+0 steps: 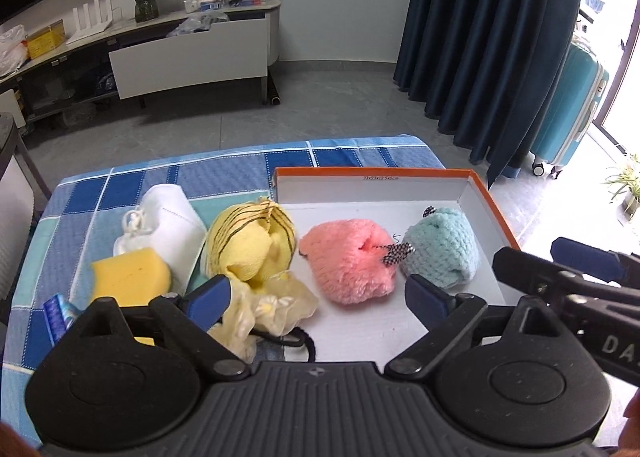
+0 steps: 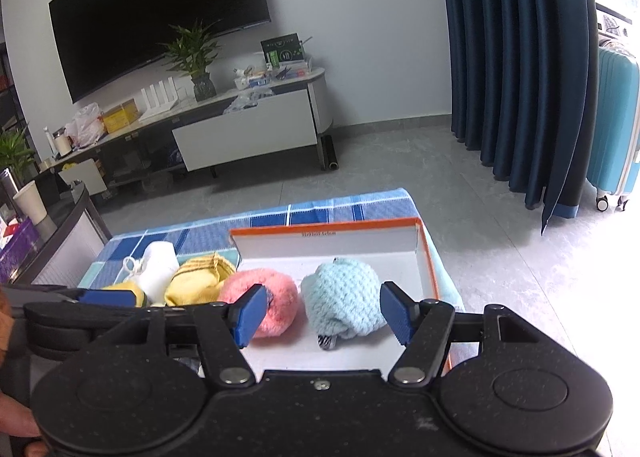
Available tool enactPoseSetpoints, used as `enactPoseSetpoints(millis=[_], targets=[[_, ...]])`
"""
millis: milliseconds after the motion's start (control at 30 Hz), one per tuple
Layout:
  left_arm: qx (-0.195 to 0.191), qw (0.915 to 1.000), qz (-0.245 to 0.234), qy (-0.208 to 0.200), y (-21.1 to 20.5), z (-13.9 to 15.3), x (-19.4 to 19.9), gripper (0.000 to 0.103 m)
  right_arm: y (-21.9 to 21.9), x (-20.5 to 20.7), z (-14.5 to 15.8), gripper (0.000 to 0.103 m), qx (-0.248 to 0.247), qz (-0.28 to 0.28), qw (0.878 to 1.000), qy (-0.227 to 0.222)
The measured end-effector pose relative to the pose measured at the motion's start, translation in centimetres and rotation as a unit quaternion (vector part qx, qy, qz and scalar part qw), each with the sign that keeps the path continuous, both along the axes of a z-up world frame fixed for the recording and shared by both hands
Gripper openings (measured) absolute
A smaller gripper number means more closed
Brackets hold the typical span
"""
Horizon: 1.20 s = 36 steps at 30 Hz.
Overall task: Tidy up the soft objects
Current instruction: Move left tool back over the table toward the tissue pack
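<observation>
Two grippers, both spread wide, empty: left gripper [image 1: 320, 293], right gripper [image 2: 322, 311]. Just ahead, fluffy pink plush ball [image 1: 348, 261] and knitted pale-teal ball [image 1: 442, 249] rest inside orange-rimmed white cardboard box [image 1: 490, 203]. Yellow striped cloth [image 1: 252, 245] lies beside box on blue-checked tabletop [image 1: 224, 173].

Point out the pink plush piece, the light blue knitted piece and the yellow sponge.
pink plush piece [image 1: 347, 266], left wrist view, middle of its fluffy top
light blue knitted piece [image 2: 344, 299], right wrist view, centre of the knit
yellow sponge [image 1: 130, 277], left wrist view, top face
</observation>
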<state>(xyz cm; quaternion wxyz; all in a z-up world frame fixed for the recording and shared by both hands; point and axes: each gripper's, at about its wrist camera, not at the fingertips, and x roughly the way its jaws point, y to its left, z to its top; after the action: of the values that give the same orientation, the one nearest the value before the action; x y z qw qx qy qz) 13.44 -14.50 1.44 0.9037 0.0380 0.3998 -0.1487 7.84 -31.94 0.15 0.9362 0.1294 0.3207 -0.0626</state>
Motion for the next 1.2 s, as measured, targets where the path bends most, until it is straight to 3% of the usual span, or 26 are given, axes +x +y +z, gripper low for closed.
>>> enactPoseSetpoints(millis=[1200], targets=[[-0.026,0.9935,0.110,-0.003,12.2,0.0,-3.7,0.098,10.5,0.2,-0.1,0.077,-0.002,0.095,0.995,0.020]])
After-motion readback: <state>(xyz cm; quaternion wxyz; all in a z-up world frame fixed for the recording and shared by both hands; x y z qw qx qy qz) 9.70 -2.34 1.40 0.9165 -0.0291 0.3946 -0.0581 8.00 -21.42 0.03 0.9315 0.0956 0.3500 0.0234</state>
